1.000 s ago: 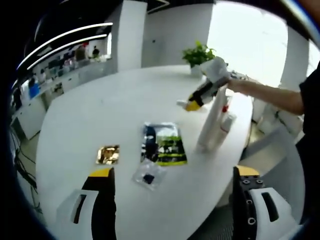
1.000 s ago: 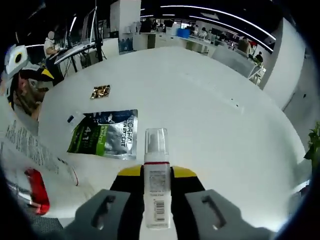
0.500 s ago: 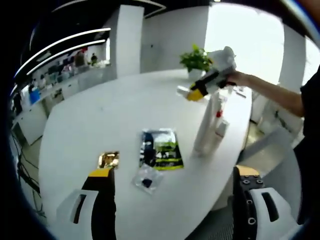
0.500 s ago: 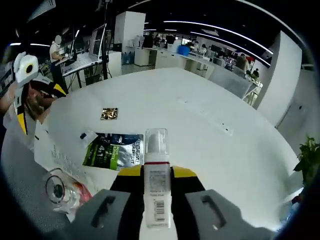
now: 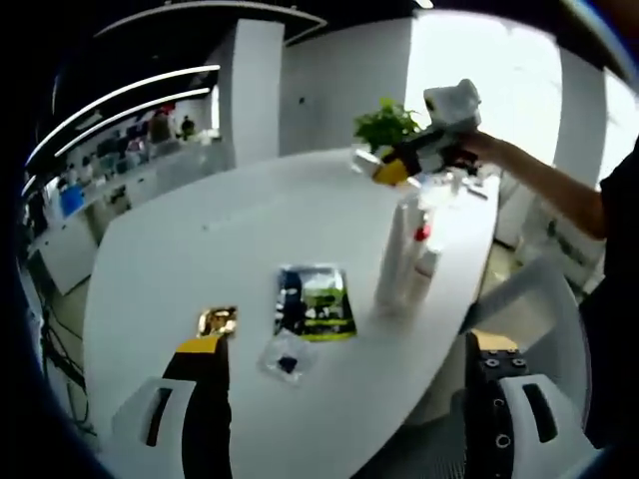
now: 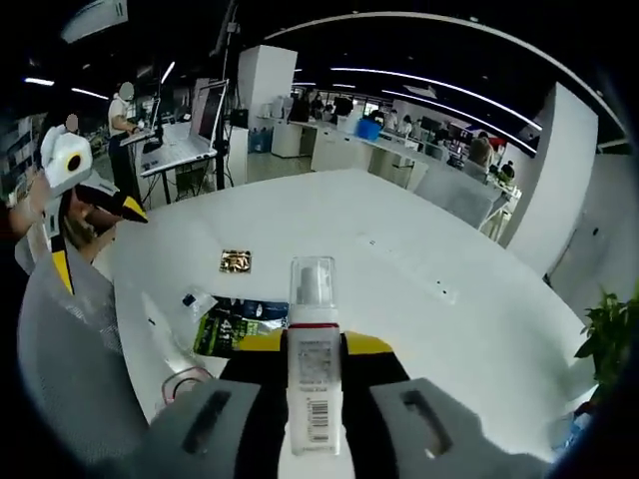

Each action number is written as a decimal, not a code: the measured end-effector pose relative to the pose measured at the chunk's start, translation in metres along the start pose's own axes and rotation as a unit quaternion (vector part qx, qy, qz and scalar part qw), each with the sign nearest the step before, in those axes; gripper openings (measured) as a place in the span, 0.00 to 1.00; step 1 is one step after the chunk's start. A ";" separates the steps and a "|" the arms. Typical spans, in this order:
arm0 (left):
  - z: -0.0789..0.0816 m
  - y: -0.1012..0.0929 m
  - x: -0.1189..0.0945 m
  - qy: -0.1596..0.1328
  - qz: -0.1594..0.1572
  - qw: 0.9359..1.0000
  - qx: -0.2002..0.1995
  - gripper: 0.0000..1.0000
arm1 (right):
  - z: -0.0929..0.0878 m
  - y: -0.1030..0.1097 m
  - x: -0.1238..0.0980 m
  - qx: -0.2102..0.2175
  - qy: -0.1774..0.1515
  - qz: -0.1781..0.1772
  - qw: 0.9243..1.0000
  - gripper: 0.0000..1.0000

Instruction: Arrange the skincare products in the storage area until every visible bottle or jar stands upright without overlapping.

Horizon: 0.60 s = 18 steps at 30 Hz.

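My right gripper is shut on a small white pump bottle with a clear cap, a red collar and a barcode, held high above the white table. In the left gripper view that gripper hangs in the air over a tall white bottle and a shorter red-collared bottle, both upright near the table's right edge. My left gripper stands open near the front edge with nothing between its jaws. The tall bottle looms at the lower left of the right gripper view.
A green and black sachet, a gold sachet and a small clear sachet lie flat mid-table. A potted plant stands at the far edge. A person's arm reaches in from the right. Desks and people stand beyond.
My right gripper has risen with the pump bottle, away from the two standing bottles. The left gripper's camera has pulled back slightly; its jaws stay open.
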State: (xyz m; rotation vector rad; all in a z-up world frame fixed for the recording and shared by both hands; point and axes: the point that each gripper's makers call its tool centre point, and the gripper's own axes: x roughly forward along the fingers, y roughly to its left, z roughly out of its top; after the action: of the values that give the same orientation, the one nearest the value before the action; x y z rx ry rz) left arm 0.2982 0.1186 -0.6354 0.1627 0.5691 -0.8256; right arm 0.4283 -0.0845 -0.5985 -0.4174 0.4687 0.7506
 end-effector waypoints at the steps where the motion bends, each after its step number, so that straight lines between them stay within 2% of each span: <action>1: 0.000 -0.001 -0.001 -0.001 0.000 1.000 0.001 0.95 | 0.003 0.003 -0.003 0.000 -0.002 0.003 1.000 0.18; 5: 0.002 -0.001 -0.001 -0.008 0.001 1.000 0.002 0.95 | 0.013 0.013 -0.012 0.001 -0.020 0.006 1.000 0.18; 7: 0.002 -0.007 -0.006 -0.011 0.001 1.000 0.002 0.95 | 0.019 0.019 -0.017 -0.004 -0.030 0.006 1.000 0.18; 11: 0.003 -0.013 -0.011 -0.018 0.000 1.000 0.001 0.94 | 0.038 0.029 -0.027 -0.005 -0.064 0.009 0.998 0.18; 14: 0.003 -0.018 -0.014 -0.023 0.000 1.000 -0.001 0.94 | 0.052 0.041 -0.036 -0.001 -0.088 0.025 0.996 0.18; 18: 0.004 -0.022 -0.016 -0.029 -0.001 1.000 -0.003 0.93 | 0.061 0.056 -0.042 -0.006 -0.098 0.038 0.994 0.18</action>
State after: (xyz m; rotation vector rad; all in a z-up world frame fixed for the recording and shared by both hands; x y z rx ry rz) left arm 0.2747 0.1127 -0.6214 0.1330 0.5171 -0.8289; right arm 0.3760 -0.0395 -0.5365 -0.3338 0.2967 0.8587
